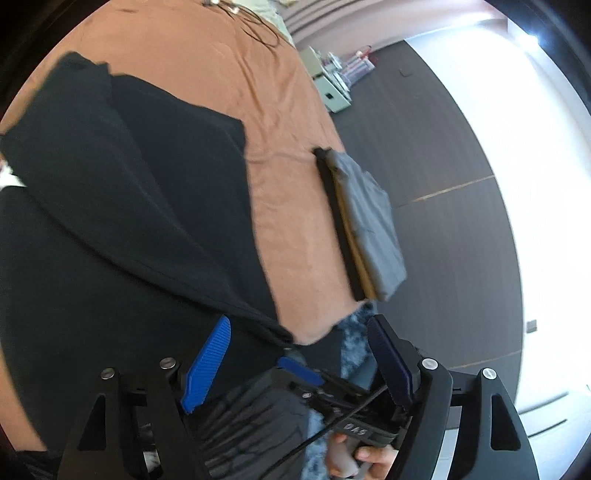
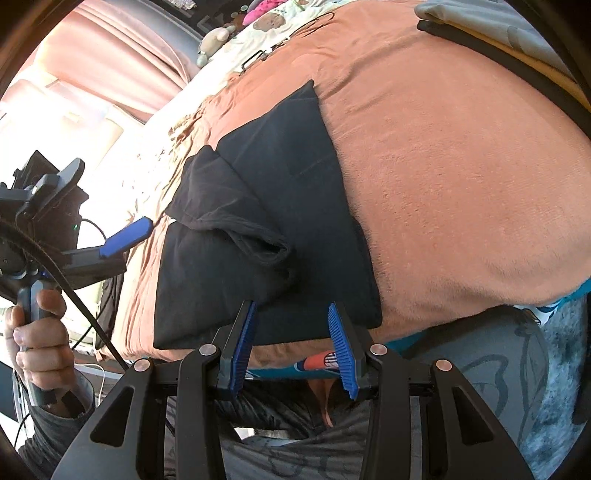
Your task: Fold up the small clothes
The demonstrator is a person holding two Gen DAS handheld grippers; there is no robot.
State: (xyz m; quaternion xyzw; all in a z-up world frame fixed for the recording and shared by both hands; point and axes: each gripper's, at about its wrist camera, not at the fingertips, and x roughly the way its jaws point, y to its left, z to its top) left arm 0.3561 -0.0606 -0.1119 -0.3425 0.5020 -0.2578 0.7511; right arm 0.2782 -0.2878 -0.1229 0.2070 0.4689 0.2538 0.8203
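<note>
A soft black garment (image 2: 273,229), partly folded into a rough rectangle, is laid on the fuzzy orange blanket (image 2: 443,166). Both the left gripper (image 1: 299,354) and right gripper (image 2: 291,343) are held wide open, nothing gripped.

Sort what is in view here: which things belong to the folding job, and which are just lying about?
Job:
- black garment, partly folded on the brown blanket
- stack of folded clothes
- left gripper, open
- right gripper, open

Lying about:
- cables at the far end of the bed
- stuffed toys
- boxes on the floor
</note>
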